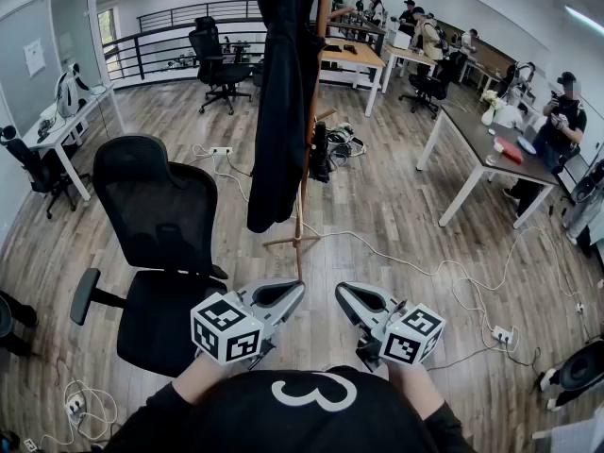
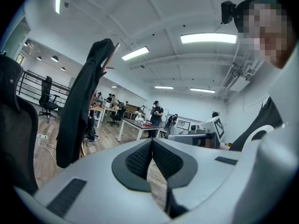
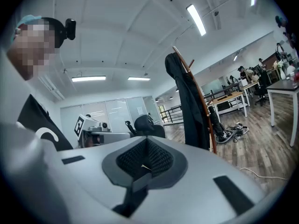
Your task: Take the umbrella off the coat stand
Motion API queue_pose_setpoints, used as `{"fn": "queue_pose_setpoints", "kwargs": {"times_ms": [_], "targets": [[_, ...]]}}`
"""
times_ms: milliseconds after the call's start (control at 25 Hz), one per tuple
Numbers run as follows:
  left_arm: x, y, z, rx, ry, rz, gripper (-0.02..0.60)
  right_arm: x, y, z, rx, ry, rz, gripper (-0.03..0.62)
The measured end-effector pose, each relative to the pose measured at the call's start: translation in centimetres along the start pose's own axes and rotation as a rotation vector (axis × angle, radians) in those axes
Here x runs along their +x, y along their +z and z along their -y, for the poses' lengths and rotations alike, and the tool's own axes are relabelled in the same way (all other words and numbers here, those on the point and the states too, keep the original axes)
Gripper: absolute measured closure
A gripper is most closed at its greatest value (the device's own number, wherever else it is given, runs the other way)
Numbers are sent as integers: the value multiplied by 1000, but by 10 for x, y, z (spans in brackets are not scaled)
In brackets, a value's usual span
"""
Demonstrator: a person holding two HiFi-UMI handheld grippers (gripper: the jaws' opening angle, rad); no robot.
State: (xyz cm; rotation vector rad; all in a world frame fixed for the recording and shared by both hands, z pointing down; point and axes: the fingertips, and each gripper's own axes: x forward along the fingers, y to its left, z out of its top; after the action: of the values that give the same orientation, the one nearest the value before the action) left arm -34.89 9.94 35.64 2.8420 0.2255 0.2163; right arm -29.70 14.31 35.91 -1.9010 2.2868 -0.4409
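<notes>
A wooden coat stand (image 1: 302,196) rises straight ahead of me on the wood floor. A long black coat (image 1: 283,83) drapes over its top. A folded black umbrella (image 1: 320,154) hangs low on the pole's right side; the right gripper view shows the umbrella (image 3: 216,121) beside the pole (image 3: 205,111). My left gripper (image 1: 294,291) and right gripper (image 1: 342,292) are held close to my chest, side by side, well short of the stand. Both point at it. The left gripper (image 2: 152,141) is shut and empty, and so is the right gripper (image 3: 145,142).
A black office chair (image 1: 160,215) stands just left of the stand, near my left gripper. White cables (image 1: 444,272) and a power strip (image 1: 502,333) lie on the floor to the right. A long table (image 1: 481,154) stands at the right, with desks and people behind.
</notes>
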Motion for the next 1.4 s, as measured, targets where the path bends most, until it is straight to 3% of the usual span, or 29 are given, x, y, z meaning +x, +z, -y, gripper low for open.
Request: {"fn": "queue_pose_setpoints", "kwargs": {"times_ms": [600,1080,1400], "targets": [[33,-1,-15,-2,-11,-47,565,-1,-2,30,51,-24,28,568],[123,11,-57,-9,26,-72,565,21,12,127,70,27,-10,568],[191,18,-100,-55,85,-74,565,37,26,206,114,75,-49,568]]}}
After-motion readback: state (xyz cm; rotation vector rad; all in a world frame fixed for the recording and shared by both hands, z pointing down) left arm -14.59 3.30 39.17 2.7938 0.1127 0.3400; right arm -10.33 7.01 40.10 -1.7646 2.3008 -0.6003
